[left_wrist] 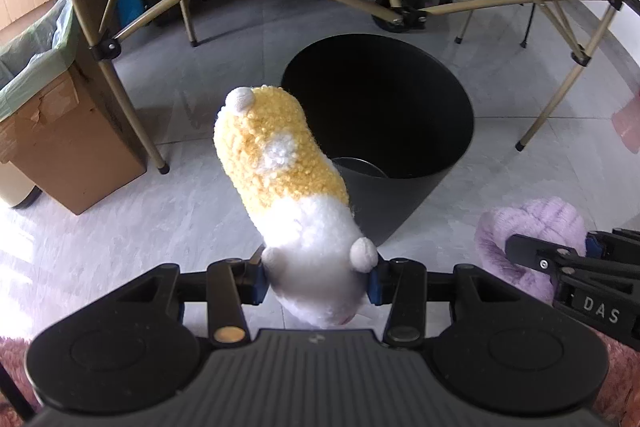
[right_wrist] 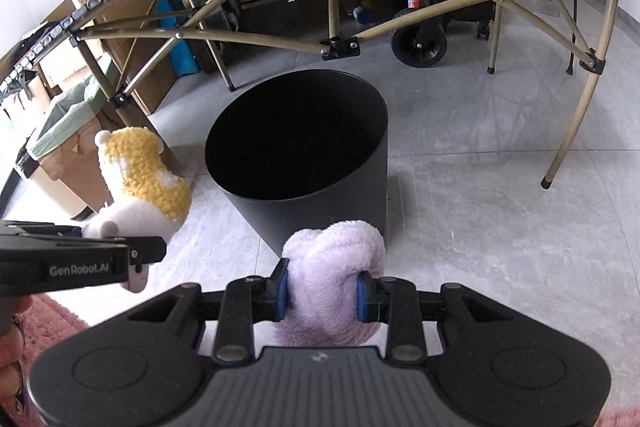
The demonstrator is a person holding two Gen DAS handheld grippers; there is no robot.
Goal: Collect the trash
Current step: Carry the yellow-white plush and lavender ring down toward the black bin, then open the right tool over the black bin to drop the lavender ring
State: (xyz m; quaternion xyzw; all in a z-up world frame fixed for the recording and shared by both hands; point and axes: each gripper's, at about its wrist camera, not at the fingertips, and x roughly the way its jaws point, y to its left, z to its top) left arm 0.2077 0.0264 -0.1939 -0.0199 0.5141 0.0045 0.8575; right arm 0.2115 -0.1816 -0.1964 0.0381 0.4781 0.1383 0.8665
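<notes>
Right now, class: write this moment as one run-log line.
left gripper: shut on yellow-and-white plush toy | right gripper: shut on purple knotted plush | black bin: ahead, open | neither released

Both grippers, left (left_wrist: 316, 281) and right (right_wrist: 322, 295), are made of black plastic. Blue pads (right_wrist: 281, 293) are fitted inside the fingers. "GenRobot.AI" is printed in white on one side.

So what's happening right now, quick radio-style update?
Left gripper shut on yellow-and-white plush toy. Right gripper shut on lilac plush knot. Black bin open just ahead, nothing blocking it.
</notes>
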